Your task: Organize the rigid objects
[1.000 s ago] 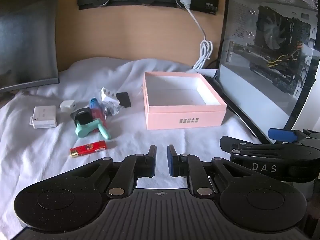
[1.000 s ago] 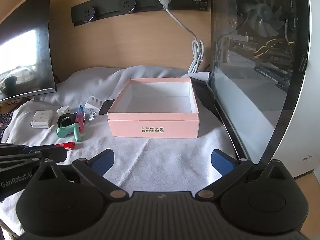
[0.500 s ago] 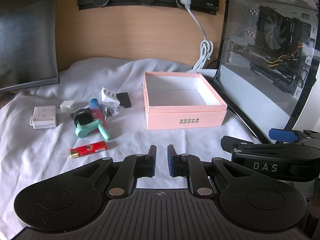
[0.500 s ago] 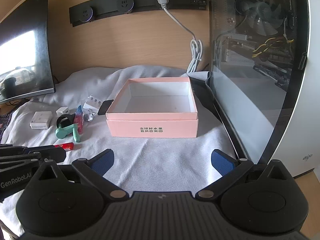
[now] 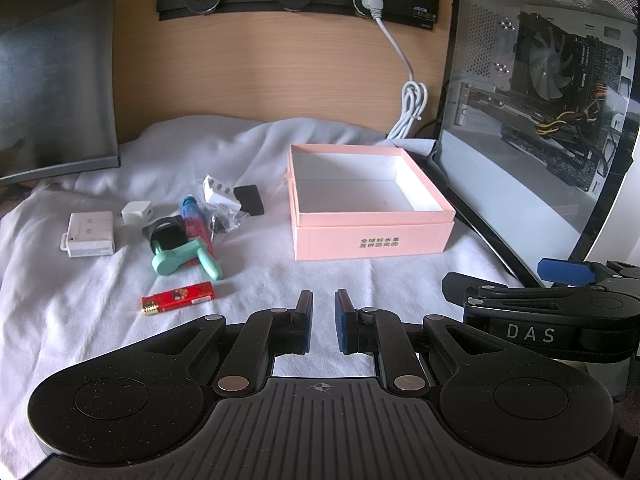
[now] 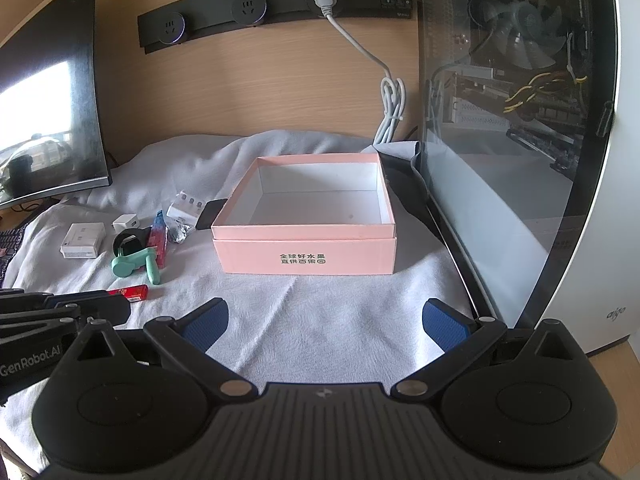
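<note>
Presently hovering over the white cloth (image 5: 80,320) on the table, both tools idle and empty. Left hand-held gripper (image 5: 323,312): jaws nearly together, nothing between the pads, pointing toward 12 o'clock at the bare cloth in front of the pink box (image 5: 372,216). Right hand-held gripper (image 6: 325,322): jaws standing wide apart, nothing between them, aimed squarely at the box front; probably pre-opened for a first pick.

Box sitting open-topped at 12 o'clock in the right wrist view, white interior showing bare; judging it the intended container, so task reading as not yet begun.

Loose items clustered at 10 o'clock from the left tool, well apart from the box:
- red lighter (image 5: 177,298), lying flat, nearest of the lot, set apart from the pile.
- mint-green handle-shaped piece (image 5: 180,260), lying across a black clip-like object (image 5: 166,234).
- red-and-blue tube (image 5: 194,220), touching the green piece.
- white flat adapter (image 5: 90,234) and small white charger cube (image 5: 136,213), at the far left edge of the group.
- white multi-slot block (image 5: 218,192) and black pad (image 5: 249,199), toward the box; crinkled clear wrapping between them, contents not discernible.

Judging the lighter the easiest first target: isolated, flat, within reach of the left tool, though needing the jaws opened first.

Risk noted: soft cloth wrinkling under a low grasp; glass-sided computer case (image 6: 520,120) standing just beside the box at 2 o'clock, limiting approach from that side.
</note>
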Demonstrator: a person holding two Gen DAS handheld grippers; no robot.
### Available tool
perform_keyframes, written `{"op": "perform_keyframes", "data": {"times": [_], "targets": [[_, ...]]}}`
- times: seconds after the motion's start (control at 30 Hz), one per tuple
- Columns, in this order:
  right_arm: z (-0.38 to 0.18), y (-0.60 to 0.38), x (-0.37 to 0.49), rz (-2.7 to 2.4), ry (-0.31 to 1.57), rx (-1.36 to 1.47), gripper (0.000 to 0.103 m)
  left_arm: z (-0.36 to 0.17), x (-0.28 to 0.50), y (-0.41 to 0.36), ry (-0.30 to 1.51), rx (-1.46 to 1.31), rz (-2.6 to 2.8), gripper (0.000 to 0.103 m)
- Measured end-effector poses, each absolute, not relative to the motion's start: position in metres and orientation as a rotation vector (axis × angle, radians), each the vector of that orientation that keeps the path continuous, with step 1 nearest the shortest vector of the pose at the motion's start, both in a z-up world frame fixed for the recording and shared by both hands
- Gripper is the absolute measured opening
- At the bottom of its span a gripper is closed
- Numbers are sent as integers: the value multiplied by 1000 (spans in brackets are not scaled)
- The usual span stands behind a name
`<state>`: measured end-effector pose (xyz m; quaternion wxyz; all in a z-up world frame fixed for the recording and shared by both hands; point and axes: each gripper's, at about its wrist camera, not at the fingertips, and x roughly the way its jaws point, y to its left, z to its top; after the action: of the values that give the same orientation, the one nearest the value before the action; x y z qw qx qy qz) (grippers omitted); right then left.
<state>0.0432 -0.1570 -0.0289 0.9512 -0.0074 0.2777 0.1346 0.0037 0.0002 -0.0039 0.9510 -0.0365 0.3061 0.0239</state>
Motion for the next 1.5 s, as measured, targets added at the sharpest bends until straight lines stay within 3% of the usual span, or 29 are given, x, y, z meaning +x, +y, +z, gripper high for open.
{"op": "perform_keyframes", "data": {"times": [1.5], "targets": [[-30,-154,44,277,581,-6,103,-4,4,0,623,-75,51,14]]}}
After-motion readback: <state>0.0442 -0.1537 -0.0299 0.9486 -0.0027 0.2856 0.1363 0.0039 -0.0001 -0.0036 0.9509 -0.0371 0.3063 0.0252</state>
